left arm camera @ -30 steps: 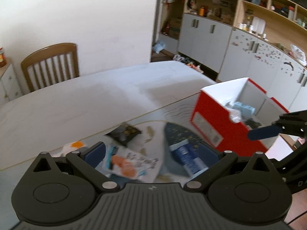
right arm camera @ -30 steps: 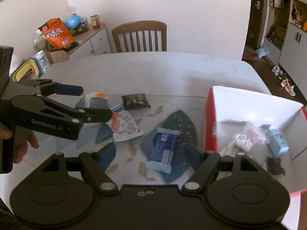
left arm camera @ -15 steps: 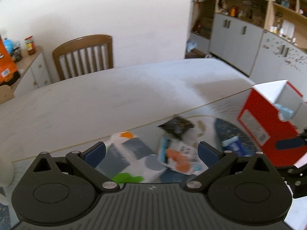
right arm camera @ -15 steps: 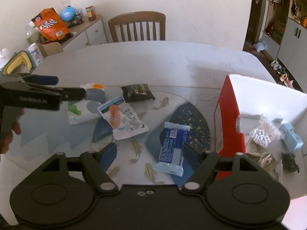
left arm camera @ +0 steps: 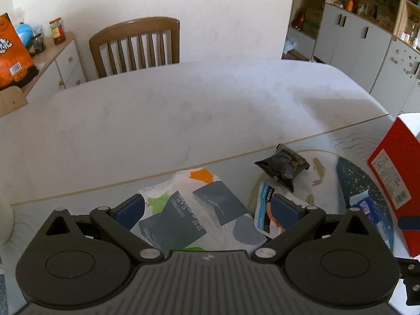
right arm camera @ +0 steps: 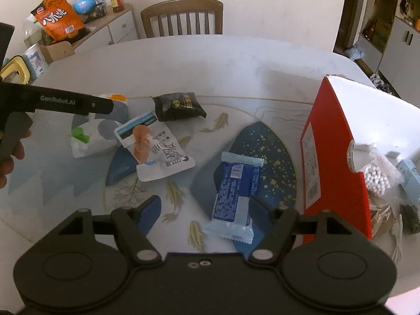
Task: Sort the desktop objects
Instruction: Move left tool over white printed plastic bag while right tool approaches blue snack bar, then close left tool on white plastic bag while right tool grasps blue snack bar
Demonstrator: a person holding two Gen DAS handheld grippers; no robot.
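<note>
My left gripper is open and hangs over a white tissue pack with grey, green and orange patches; the pack lies between its fingers. My right gripper is open above a blue wrapped snack bar, which lies just left of its right finger. A white snack packet with an orange picture and a black packet lie between the two. A red box with a white inside stands at the right and holds a bag of white beads and a small light-blue box.
The objects lie on a glass-covered mat with a fish pattern on a white table. A wooden chair stands at the far side. A sideboard with an orange snack bag stands at the far left.
My left gripper has swung left, from over the blue bar and white packet to over the tissue pack. My right gripper has come lower and closer to the blue snack bar.
</note>
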